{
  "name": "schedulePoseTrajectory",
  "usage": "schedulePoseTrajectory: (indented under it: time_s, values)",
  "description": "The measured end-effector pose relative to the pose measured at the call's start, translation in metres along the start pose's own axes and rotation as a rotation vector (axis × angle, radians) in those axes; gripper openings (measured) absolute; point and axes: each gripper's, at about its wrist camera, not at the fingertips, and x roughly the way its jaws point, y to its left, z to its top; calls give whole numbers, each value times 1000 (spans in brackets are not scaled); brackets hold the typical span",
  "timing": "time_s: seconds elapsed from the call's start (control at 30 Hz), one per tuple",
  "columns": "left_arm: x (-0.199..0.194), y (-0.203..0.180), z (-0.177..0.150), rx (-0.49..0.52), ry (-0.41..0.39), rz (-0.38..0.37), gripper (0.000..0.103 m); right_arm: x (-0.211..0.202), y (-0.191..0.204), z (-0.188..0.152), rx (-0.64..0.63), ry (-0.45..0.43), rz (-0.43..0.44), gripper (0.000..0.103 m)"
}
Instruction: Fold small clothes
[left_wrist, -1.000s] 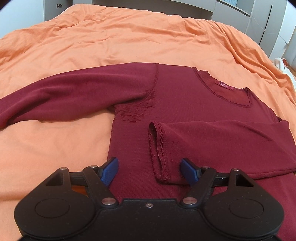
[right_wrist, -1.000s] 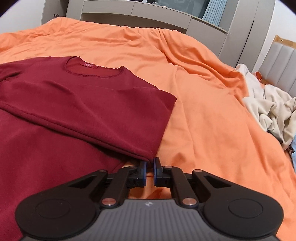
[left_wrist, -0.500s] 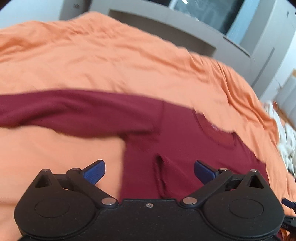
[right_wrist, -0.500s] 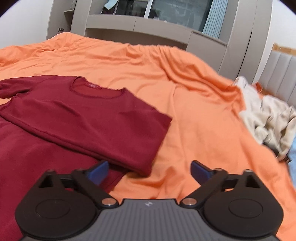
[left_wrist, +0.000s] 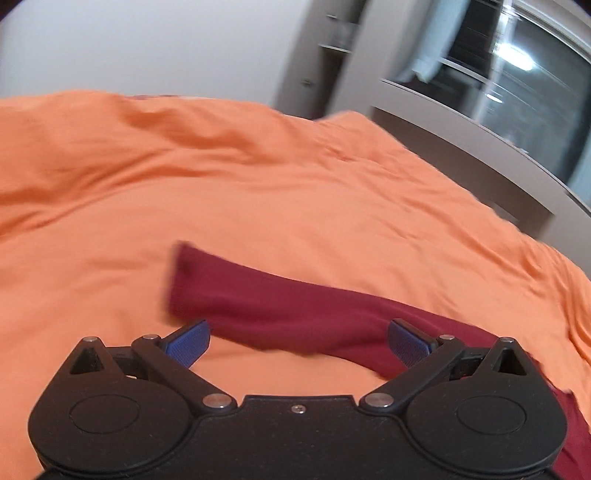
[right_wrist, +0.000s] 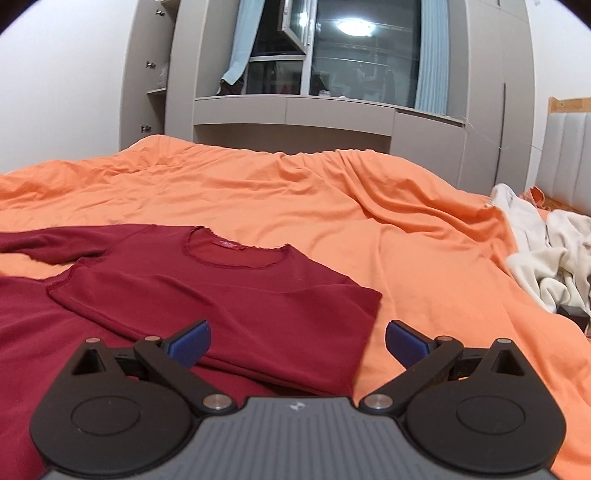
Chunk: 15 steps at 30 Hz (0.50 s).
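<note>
A dark red long-sleeved top (right_wrist: 221, 295) lies flat on the orange bedsheet (right_wrist: 332, 206), neck away from me. Its right sleeve is folded across the chest. In the left wrist view its left sleeve (left_wrist: 280, 310) lies stretched out on the sheet, cuff at the far left. My left gripper (left_wrist: 297, 341) is open and empty, just above that sleeve. My right gripper (right_wrist: 297, 341) is open and empty, above the folded right edge of the top.
A pile of cream clothes (right_wrist: 543, 266) lies at the right of the bed. Grey cabinets and a window (right_wrist: 332, 74) stand behind the bed. A padded headboard (right_wrist: 569, 155) is at the far right.
My right gripper opened, let go of the top's folded edge and rose. My left gripper swung left from the folded cuff to the outstretched left sleeve.
</note>
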Motion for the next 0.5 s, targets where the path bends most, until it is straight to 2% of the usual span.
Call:
schedulePoseTrajectory:
  time_s: [0.1,0.17,0.27,0.37,0.47,0.5]
  values:
    - [6,25,3,-40,12,76,102,4,7,-2,-17,4,3,103]
    - [12,43,3,-68,31,88,102,7,11,-2,-25,7,2,103]
    - [28,67,6,-168,82,53,102,9,17,-4,-39,11,1,103]
    - [37,89,4,-287,84,17,98,11,20,-6,-51,17,-1,103]
    - [37,96,6,-324,49,-9,87,12,20,-7,-50,26,1,103]
    - [38,98,7,-323,43,-20,79,13,19,-8,-49,28,1,103]
